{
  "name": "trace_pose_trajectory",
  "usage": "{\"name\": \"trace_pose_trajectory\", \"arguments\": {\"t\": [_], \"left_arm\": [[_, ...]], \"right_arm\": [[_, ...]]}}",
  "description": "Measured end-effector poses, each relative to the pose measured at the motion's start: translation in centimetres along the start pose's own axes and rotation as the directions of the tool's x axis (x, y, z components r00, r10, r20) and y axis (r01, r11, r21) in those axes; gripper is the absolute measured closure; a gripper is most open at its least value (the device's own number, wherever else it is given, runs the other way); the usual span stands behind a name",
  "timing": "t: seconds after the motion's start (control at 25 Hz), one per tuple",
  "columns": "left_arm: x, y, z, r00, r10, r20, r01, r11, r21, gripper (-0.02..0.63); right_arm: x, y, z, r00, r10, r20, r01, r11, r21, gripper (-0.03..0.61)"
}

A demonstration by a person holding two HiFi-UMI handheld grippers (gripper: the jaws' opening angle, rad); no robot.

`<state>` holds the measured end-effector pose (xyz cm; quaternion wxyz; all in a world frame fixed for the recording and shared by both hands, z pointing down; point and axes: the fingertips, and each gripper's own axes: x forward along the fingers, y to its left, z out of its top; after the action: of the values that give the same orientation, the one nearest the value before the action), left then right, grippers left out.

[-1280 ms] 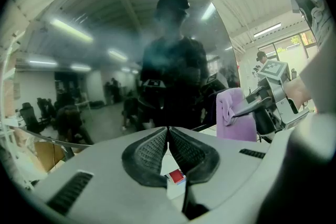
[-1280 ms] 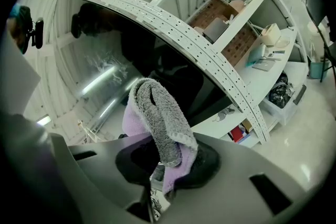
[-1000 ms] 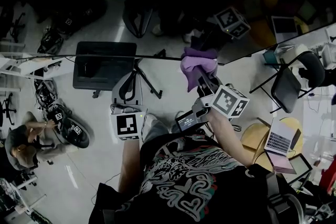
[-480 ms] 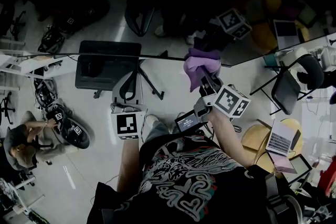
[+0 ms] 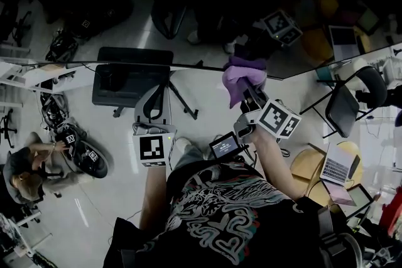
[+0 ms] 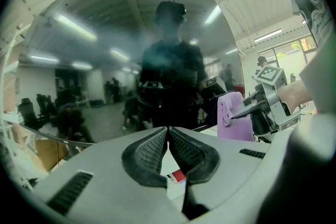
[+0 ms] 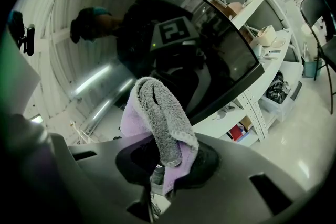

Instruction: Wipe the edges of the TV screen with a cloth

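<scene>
The TV screen [image 5: 188, 9] is a dark reflective panel; its edge [image 5: 188, 66] runs across the head view. A purple-and-grey cloth [image 5: 240, 77] rests against that edge, and my right gripper [image 5: 248, 91] is shut on it. In the right gripper view the cloth [image 7: 157, 118] bulges up out of the jaws in front of the screen [image 7: 157, 34], close to its black frame edge [image 7: 231, 93]. My left gripper [image 5: 154, 100] hangs lower and to the left, off the screen, shut with nothing in it. The left gripper view shows its pads [image 6: 152, 152] pressed together and the cloth [image 6: 233, 120] at right.
A black case [image 5: 129, 81] lies on the floor below the edge. A folding chair [image 5: 352, 97] and a laptop [image 5: 336, 163] stand at the right. A person [image 5: 25, 172] crouches at the far left. White shelves with boxes [image 7: 262, 34] show beside the TV.
My right gripper has slid a little to the right along the TV's edge with the cloth. The left gripper has stayed where it was.
</scene>
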<state>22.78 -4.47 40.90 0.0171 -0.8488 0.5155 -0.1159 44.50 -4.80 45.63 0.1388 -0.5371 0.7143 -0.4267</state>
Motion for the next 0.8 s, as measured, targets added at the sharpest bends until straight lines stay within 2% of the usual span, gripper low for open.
{"name": "trace_pose_trajectory", "arguments": {"t": [0.44,0.8], "left_arm": [[-1.7,1.1,0.3,1.0,0.016,0.006,-0.016,1.0,-0.006,0.592],[-3.0,3.6,-0.7,0.999,0.04,0.004,-0.04,0.999,-0.028,0.592]], "right_arm": [[-0.1,0.6,-0.3,1.0,-0.016,0.012,0.016,1.0,-0.011,0.502],[0.9,1.8,-1.3,0.999,-0.028,0.016,0.028,1.0,-0.01,0.502]]}}
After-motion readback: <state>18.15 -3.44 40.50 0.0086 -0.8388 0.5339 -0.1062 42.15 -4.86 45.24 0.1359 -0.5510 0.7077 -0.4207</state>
